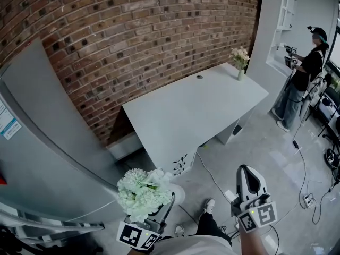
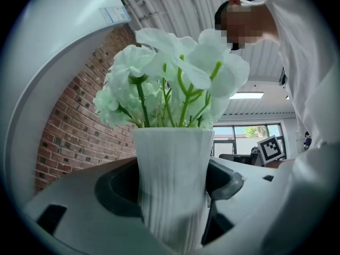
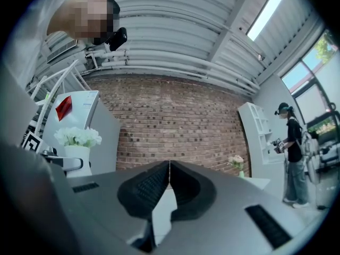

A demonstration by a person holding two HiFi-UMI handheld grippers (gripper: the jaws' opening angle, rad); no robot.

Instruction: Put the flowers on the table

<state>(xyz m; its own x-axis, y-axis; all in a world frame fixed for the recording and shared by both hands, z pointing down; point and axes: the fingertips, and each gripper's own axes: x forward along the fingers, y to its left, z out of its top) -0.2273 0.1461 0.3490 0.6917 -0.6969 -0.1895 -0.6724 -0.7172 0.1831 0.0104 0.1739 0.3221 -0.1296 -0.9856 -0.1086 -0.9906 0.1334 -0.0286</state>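
A bunch of pale white-green flowers (image 1: 142,187) stands in a white ribbed vase (image 2: 172,190). My left gripper (image 1: 162,206) is shut on the vase, with a jaw pressing on each side of its body, low at the left of the head view. The right gripper view shows the same flowers (image 3: 78,137) at its left. My right gripper (image 1: 246,170) is shut and empty, its tips (image 3: 169,163) meeting; it is held beside the left one. The white table (image 1: 196,110) stands ahead against the brick wall.
A small vase of flowers (image 1: 240,60) sits on the table's far right corner. Drawers (image 1: 180,164) hang under the table's near end. A grey appliance (image 1: 37,126) stands at the left. A person (image 1: 305,73) stands by white shelves (image 1: 281,25). Cables (image 1: 308,195) lie on the floor.
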